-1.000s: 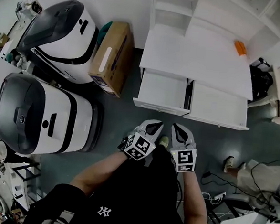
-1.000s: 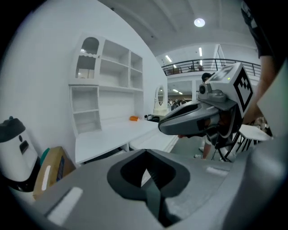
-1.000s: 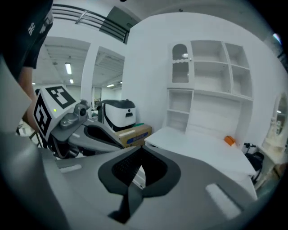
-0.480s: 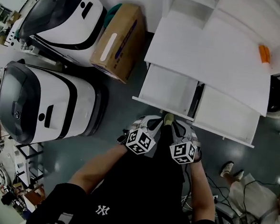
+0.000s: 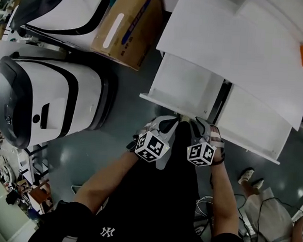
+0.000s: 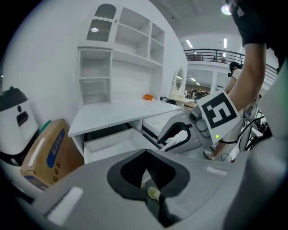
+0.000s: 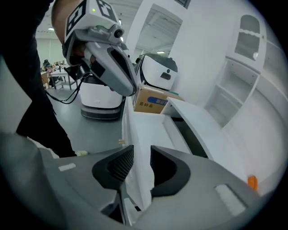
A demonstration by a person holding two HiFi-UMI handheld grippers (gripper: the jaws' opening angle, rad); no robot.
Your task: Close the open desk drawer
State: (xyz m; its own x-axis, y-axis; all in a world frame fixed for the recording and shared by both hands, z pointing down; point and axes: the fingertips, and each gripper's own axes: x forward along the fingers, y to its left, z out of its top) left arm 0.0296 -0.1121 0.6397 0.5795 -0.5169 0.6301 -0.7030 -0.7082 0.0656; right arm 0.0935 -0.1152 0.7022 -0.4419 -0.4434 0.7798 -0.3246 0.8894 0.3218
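The white desk (image 5: 234, 46) has its left drawer (image 5: 185, 86) pulled out. The right claw (image 7: 137, 155) pinches the drawer's front near one end; the left claw (image 6: 144, 156) is closed and empty. Pushing off-centre could skew and jam the drawer.

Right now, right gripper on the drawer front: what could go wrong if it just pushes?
1. The right gripper has the drawer front between its jaws. Pushed fully home, the inner jaw could get pinched under the desk top.
2. It holds near the front's right end, so the drawer may rack on its slides.
3. The second drawer beside it is open too, and a push here would likely not close it.
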